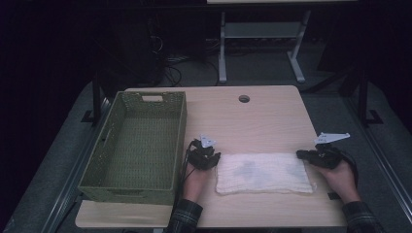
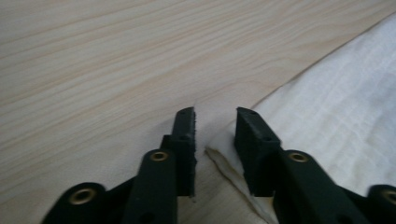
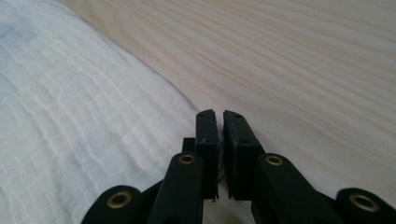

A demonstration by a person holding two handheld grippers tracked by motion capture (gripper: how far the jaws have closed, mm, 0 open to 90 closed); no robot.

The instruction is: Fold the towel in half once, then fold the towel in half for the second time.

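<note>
Left hand-held gripper [image 1: 210, 158]: at the left short edge of the white cloth [image 1: 263, 173], jaws partly apart, a lifted fold of the cloth's corner between the pads but not clearly pinched. Right hand-held gripper [image 1: 302, 155]: at the opposite, right short edge of the same cloth, jaws almost shut with a thin slit left between them, cloth edge at the pads, grip not certain. Cloth: flat on the desk [image 1: 272, 111], stretched between the two hand-held grippers. Green woven basket [image 1: 111, 145]: just beside the left hand-held gripper, on its outer side, upright on the desk, nothing inside.
</note>
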